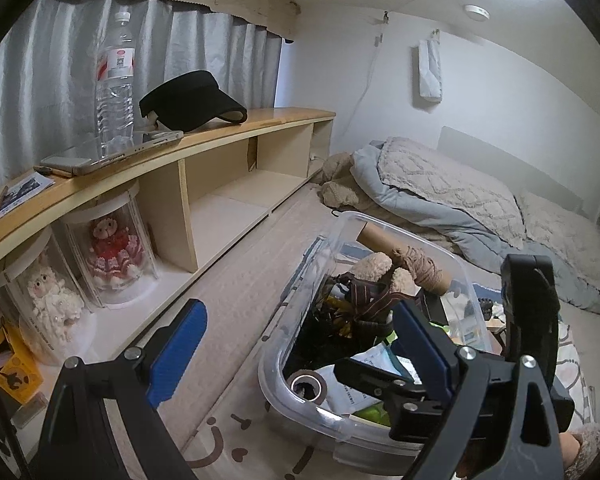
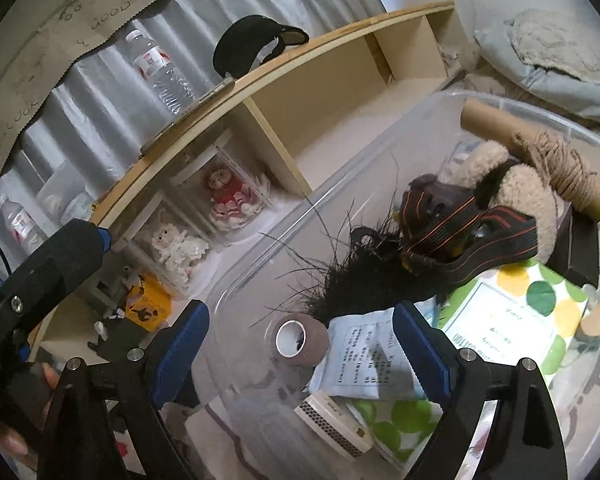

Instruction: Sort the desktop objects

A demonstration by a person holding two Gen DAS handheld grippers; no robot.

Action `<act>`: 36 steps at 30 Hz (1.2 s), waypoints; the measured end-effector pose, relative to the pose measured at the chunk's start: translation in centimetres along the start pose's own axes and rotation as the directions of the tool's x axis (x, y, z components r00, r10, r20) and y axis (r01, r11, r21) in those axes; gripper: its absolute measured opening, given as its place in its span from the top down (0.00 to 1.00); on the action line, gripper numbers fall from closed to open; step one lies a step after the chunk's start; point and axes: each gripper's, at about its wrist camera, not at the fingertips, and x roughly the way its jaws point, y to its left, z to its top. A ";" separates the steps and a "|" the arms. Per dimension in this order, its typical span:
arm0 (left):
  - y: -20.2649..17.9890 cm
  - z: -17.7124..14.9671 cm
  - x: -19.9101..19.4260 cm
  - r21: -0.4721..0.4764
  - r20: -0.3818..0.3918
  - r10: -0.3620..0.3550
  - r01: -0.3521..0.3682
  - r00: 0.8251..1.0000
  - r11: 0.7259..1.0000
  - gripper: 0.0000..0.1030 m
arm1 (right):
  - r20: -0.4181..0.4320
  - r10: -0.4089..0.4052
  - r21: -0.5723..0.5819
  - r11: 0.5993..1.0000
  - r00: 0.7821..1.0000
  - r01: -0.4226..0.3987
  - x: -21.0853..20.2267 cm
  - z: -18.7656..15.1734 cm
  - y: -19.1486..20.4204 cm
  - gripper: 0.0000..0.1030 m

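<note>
Low in the right wrist frame, between my right tool's (image 2: 300, 354) spread blue pads (image 2: 180, 344), sits the roll of brown tape (image 2: 300, 338), lying inside the clear plastic bin (image 2: 340, 184) with its open core facing the camera and a little to the left. That tool's jaws stand wide and hold nothing; neither pad touches the roll. What the next move turns on, as I judge it, is that the roll lies straight ahead of and slightly below the right tool, with its axis running roughly along my line of sight, so the pads would close across its round sides, not its flat faces. Just right of the roll lies a pale printed packet (image 2: 364, 356), touching or nearly touching it, and a white matchbox-like block (image 2: 336, 424) lies lower still (a careless close could catch the packet's edge). Behind them a black feathery thing (image 2: 340, 284) crowds the roll from above. From the left wrist view, my left tool (image 1: 300, 360) is also open and empty, hovering at the bin's near-left corner, with the right tool crossing in front of it at lower right. The tape (image 1: 306, 384) shows there in the bin's near corner, closer to the right tool, so I would leave the pick to the right hand.
</note>
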 end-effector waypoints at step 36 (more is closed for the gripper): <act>-3.5 0.1 -2.8 0.053 0.104 0.054 -0.060 0.993 0.997 0.00 | 0.234 -0.193 -0.199 0.950 0.953 0.241 -12.9 -1.2 -0.4 0.00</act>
